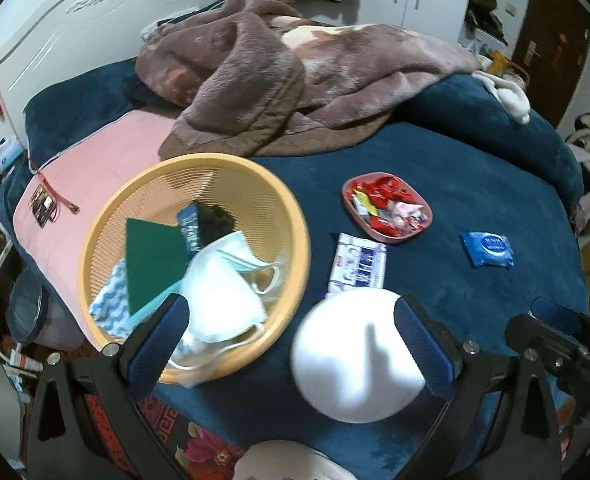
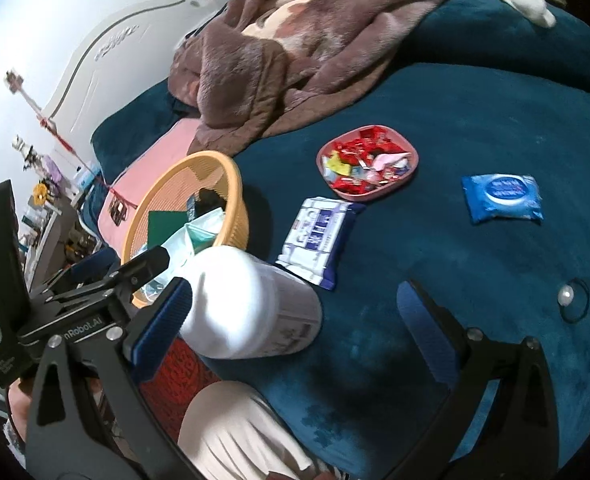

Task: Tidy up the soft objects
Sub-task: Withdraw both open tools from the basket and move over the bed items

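A white-capped canister (image 1: 355, 360) lies tilted on the blue bedspread, blurred, between my left gripper's (image 1: 295, 340) wide-apart fingers and against the right one. In the right wrist view the same canister (image 2: 251, 308) rests by the left finger of my right gripper (image 2: 295, 320), which is also open and holds nothing. A yellow basket (image 1: 85, 256) to the left holds white face masks (image 1: 223, 300), a green pad (image 1: 151, 256) and a blue-white cloth (image 1: 109, 300). A white-and-blue tissue pack (image 2: 319, 236) and a blue wipes pack (image 2: 503, 198) lie loose on the bed.
A pink tray (image 2: 375, 197) of wrapped sweets sits behind the tissue pack. A brown blanket (image 1: 275, 88) is heaped at the back, with a white cloth (image 1: 507, 92) far right. A small glass bead (image 2: 567, 294) lies near the right finger. A person's pale pleated garment (image 2: 239, 432) fills the near edge.
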`<action>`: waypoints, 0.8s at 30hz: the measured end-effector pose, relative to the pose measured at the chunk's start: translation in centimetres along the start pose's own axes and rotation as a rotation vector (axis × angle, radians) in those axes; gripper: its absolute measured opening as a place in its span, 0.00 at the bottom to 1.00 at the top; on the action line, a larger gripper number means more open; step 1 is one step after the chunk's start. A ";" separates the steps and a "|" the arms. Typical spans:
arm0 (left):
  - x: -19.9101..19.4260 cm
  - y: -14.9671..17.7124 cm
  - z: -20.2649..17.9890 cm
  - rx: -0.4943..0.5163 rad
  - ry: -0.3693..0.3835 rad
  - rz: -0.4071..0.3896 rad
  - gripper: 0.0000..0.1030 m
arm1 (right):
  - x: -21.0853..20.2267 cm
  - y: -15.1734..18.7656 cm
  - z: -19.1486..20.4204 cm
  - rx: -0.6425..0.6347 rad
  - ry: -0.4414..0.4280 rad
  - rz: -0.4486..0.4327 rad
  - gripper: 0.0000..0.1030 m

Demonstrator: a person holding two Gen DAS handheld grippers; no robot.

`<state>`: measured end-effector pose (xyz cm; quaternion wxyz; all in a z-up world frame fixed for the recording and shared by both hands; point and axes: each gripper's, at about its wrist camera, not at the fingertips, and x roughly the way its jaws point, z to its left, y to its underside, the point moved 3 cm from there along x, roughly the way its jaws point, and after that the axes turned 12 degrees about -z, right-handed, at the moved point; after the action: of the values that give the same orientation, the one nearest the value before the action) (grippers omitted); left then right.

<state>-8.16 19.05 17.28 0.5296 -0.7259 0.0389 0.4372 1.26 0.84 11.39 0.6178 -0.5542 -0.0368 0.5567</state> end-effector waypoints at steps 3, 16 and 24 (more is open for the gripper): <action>-0.1 0.2 -1.7 0.026 0.011 0.003 0.99 | -1.0 0.0 -1.5 0.019 0.012 -0.013 1.00; -0.4 1.3 -8.5 0.118 0.065 0.006 0.99 | -4.2 1.0 -7.1 0.087 0.056 -0.047 1.00; -0.1 1.9 -10.9 0.155 0.084 0.018 0.99 | -4.7 2.0 -9.0 0.116 0.064 -0.046 1.00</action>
<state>-2.74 9.46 16.51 0.5781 -0.7002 0.1012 0.4066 4.19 -8.86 9.20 0.6622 -0.5341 0.0026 0.5256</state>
